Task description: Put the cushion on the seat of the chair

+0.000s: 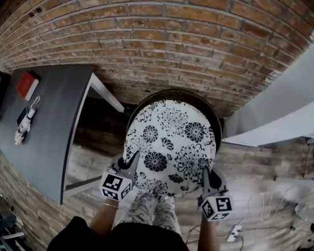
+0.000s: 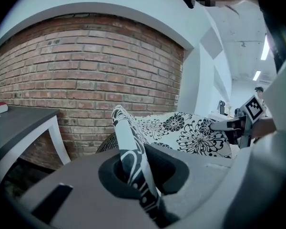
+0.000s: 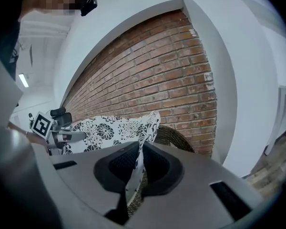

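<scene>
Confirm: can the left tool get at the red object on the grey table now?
Probably not yet: the left tool is shut on an edge of the cushion, and the right tool grips the opposite edge. The red object itself lies uncovered on the grey table.

left hand-held gripper [image 1: 132, 162]: grey moulded shell, black padded recess, dark rectangular slot, white cube with black square markers | right hand-held gripper [image 1: 205, 172]: same grey shell, black recess, marker cube | person: black top [image 1: 120, 239]
</scene>
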